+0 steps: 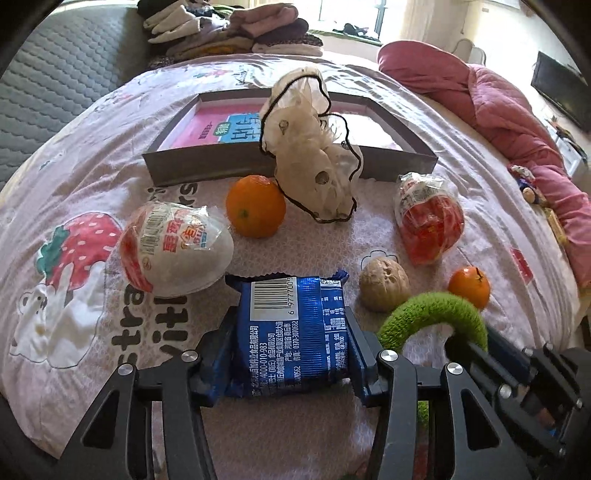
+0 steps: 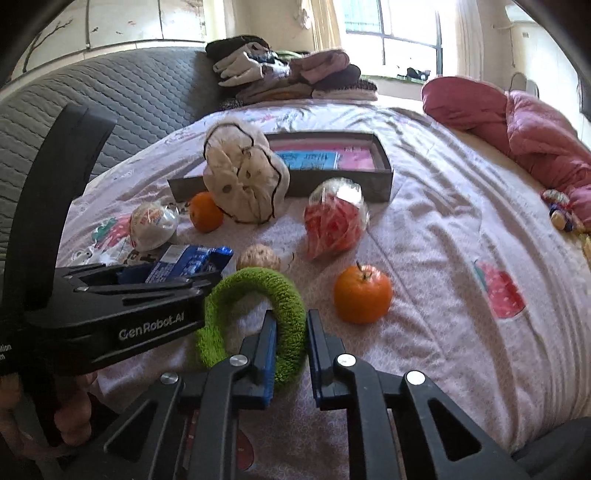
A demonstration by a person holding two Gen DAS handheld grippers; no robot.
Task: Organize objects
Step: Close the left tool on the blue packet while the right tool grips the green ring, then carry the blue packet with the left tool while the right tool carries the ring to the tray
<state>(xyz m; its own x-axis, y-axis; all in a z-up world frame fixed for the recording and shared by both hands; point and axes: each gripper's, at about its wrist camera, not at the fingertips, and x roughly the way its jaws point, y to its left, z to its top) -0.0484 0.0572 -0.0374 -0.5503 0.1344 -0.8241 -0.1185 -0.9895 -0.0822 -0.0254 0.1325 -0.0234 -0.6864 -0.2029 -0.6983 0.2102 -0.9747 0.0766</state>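
My left gripper (image 1: 290, 354) is shut on a blue snack packet (image 1: 291, 332), barcode side up, low over the bed. My right gripper (image 2: 290, 343) is shut on a green knitted ring (image 2: 258, 314), which also shows in the left wrist view (image 1: 436, 314). Loose on the bedspread lie a walnut (image 1: 384, 284), a large orange (image 1: 255, 206), a small orange (image 1: 469, 286), a white egg-shaped snack (image 1: 177, 251), a red snack bag (image 1: 430, 221) and a cream hair scrunchie (image 1: 314, 147) leaning on the grey box (image 1: 207, 162).
The grey box holds a pink and blue booklet (image 1: 225, 127). A pink quilt (image 1: 517, 122) lies bunched at the right. Folded clothes (image 1: 229, 29) are stacked at the back. The grey padded headboard (image 2: 110, 96) is at the left.
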